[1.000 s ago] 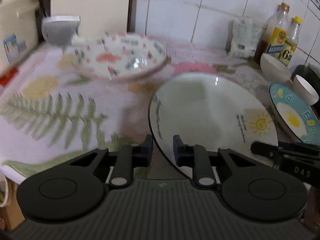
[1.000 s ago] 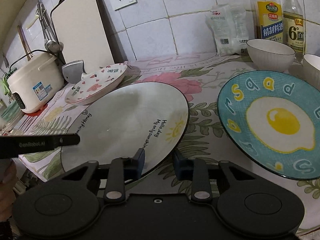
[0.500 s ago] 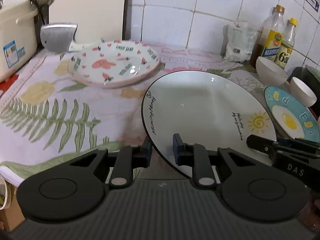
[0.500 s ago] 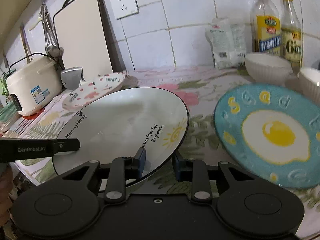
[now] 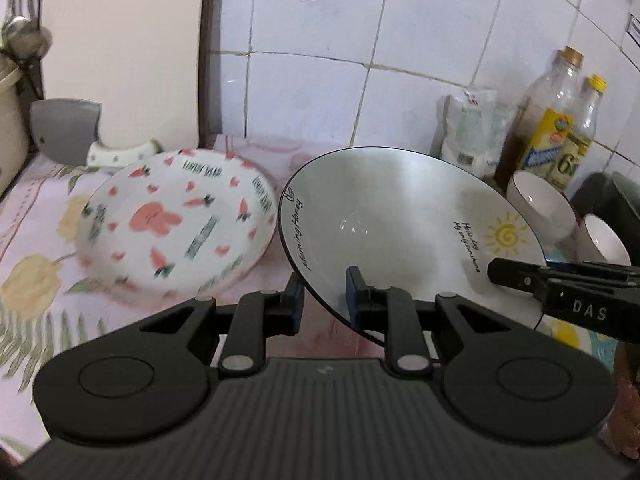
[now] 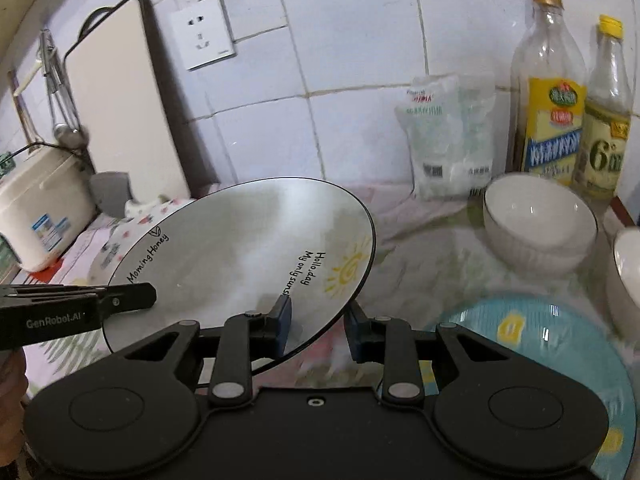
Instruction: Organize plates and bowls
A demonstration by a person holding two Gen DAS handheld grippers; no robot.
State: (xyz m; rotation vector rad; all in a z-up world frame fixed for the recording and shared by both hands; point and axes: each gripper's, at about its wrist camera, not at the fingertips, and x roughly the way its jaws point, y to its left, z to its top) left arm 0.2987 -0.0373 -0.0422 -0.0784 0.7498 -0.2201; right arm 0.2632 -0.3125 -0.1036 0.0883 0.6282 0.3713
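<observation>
Both grippers hold the white sun plate (image 5: 400,216) by opposite rims, lifted off the counter and tilted. My left gripper (image 5: 323,304) is shut on its near left rim. My right gripper (image 6: 318,318) is shut on its right rim; the plate also shows in the right wrist view (image 6: 248,248). The pink rabbit plate (image 5: 176,224) lies on the counter just left of and below the sun plate. The blue egg plate (image 6: 540,344) lies at the right. Two white bowls (image 6: 540,224) stand behind it.
A rice cooker (image 6: 40,216), a cutting board (image 6: 124,100) and a cleaver (image 5: 64,130) stand at the back left. A salt bag (image 6: 448,140) and two bottles (image 6: 552,100) stand against the tiled wall at the back right.
Both grippers have lifted the sun plate off the counter and carried it back and left, toward the pink rabbit plate. The plate now tilts up.
</observation>
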